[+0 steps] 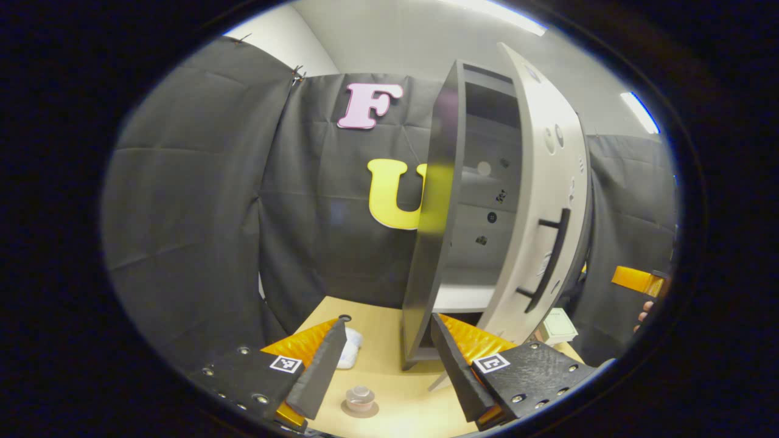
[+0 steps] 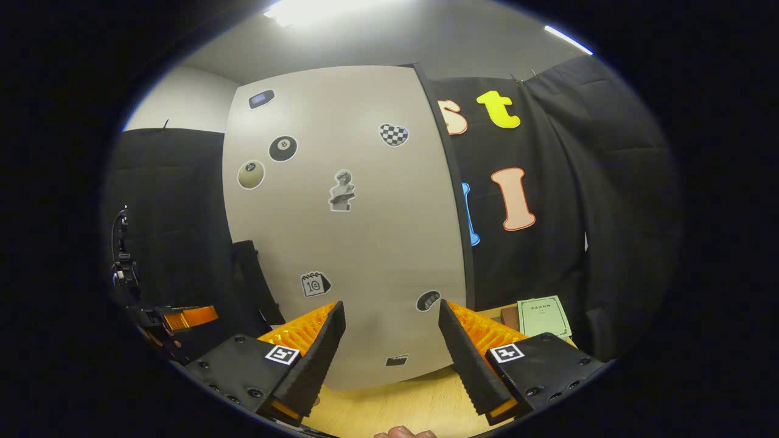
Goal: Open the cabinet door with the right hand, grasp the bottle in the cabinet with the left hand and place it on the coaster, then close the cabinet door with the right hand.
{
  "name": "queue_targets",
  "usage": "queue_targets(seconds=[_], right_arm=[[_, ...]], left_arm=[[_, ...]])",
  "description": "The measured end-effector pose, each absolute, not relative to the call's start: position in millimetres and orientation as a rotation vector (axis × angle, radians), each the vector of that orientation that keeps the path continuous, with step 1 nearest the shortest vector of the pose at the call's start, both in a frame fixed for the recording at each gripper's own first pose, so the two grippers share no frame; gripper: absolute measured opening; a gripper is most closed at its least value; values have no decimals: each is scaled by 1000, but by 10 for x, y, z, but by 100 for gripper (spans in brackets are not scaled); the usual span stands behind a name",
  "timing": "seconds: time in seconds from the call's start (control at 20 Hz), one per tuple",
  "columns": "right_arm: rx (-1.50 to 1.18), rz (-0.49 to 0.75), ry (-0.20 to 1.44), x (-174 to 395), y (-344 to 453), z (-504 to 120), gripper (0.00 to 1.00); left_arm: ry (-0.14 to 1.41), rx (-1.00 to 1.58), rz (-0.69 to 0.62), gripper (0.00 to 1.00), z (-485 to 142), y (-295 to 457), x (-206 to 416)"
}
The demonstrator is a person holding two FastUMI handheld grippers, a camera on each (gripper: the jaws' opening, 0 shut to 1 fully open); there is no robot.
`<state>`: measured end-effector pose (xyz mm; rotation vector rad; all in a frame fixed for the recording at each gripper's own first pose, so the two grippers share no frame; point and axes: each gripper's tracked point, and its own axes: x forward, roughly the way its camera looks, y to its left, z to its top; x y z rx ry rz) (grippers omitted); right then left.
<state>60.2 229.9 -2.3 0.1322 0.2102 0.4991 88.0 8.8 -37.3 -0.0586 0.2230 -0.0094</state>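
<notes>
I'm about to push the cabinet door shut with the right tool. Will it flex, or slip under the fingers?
The cabinet door looks like a flat rigid panel, so it will probably swing as one piece rather than flex. Its pale face looks smooth, so the right tool may slide; the handle likely gives surer purchase.

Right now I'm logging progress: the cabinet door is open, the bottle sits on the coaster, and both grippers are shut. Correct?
Not quite. Both grippers are open: the left gripper in the left gripper view, the right gripper in the right gripper view. The door is open, and the bottle sits on the coaster.
</notes>
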Motion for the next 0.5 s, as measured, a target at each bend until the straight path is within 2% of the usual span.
queue_targets(seconds=[0.35, 0.5], right_arm=[[85, 464, 164, 850, 1479, 53, 98], [102, 473, 159, 893, 1212, 83, 98]], left_arm=[[114, -31, -1, 85, 14, -578, 686], [70, -3, 52, 85, 104, -762, 595]])
